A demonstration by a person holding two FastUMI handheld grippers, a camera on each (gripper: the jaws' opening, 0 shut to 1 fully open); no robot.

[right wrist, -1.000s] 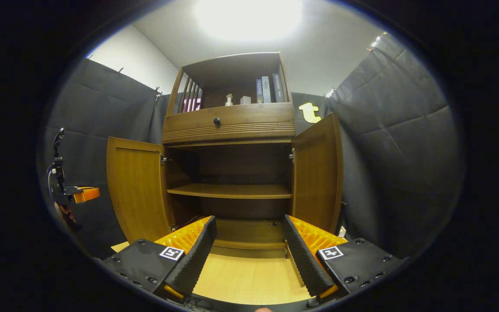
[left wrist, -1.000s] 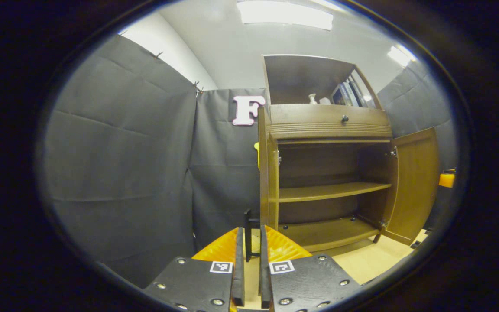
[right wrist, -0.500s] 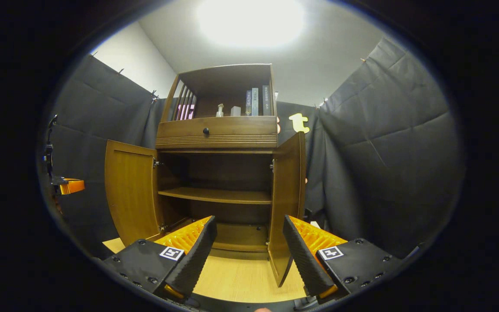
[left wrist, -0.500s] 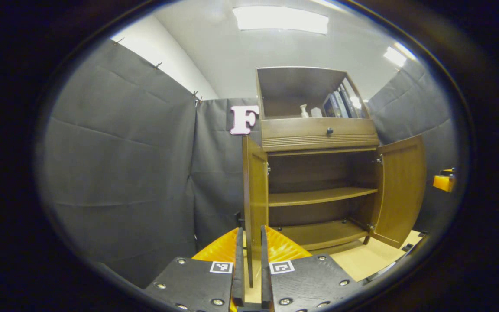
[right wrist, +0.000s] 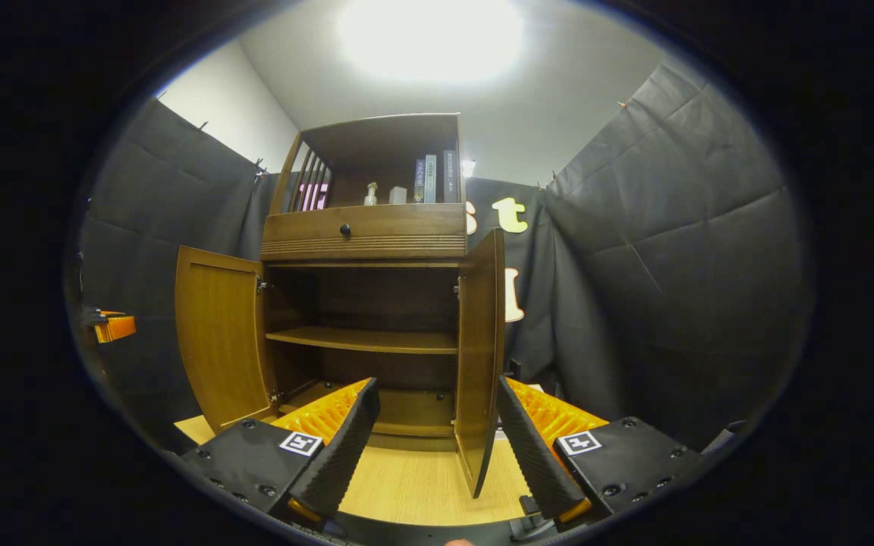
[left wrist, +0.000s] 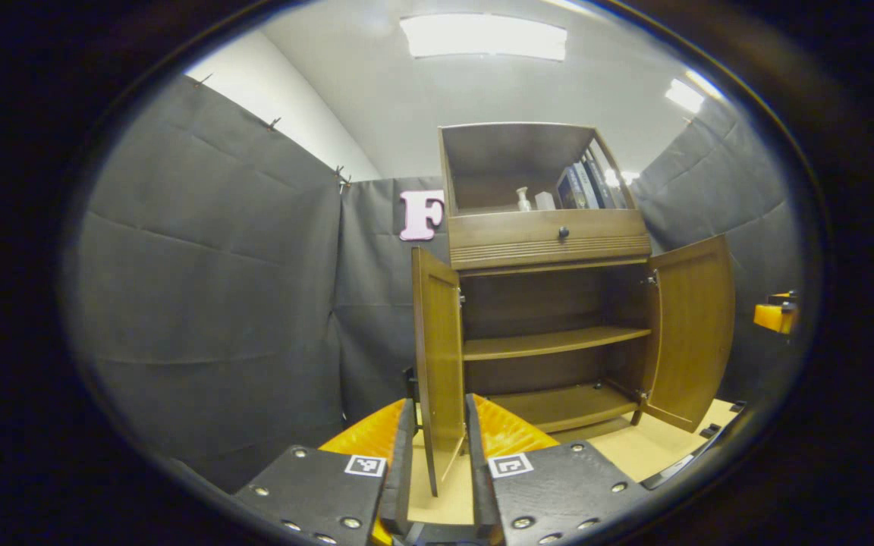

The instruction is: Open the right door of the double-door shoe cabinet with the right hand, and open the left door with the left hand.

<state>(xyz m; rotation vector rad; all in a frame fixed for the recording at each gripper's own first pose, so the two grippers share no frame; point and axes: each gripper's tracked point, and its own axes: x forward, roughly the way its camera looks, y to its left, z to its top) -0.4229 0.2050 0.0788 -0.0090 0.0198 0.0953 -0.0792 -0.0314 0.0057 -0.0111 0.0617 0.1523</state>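
Both doors of the shoe cabinet (right wrist: 365,303) stand swung out from the front, so I judge the opening itself done; the left door (left wrist: 438,356) shows nearly edge-on in the left gripper view, its lower corner reaching down between my own two fingers, and the right door (right wrist: 480,356) hangs likewise in the right gripper view, its bottom edge between my spread fingers; inside I see a middle shelf (right wrist: 365,340) and a bare bottom board, with books (right wrist: 431,167) and a small bottle (right wrist: 370,194) up in the top niche.

My worry is the left side; if I pull that hand back or twist it while the door's edge sits in such a narrow gap, I could drag the panel along, strain the hinge or rock the cabinet; the same holds, less sharply, for the right door should I sweep sideways.

The left gripper (left wrist: 438,455) is open only a narrow way, the door's edge in the slot; whether the pads actually press on the wood I cannot tell; the right gripper (right wrist: 437,436) is spread wide and grips nothing, the door hanging free in its gap; the floor (right wrist: 422,493) below is pale wood.
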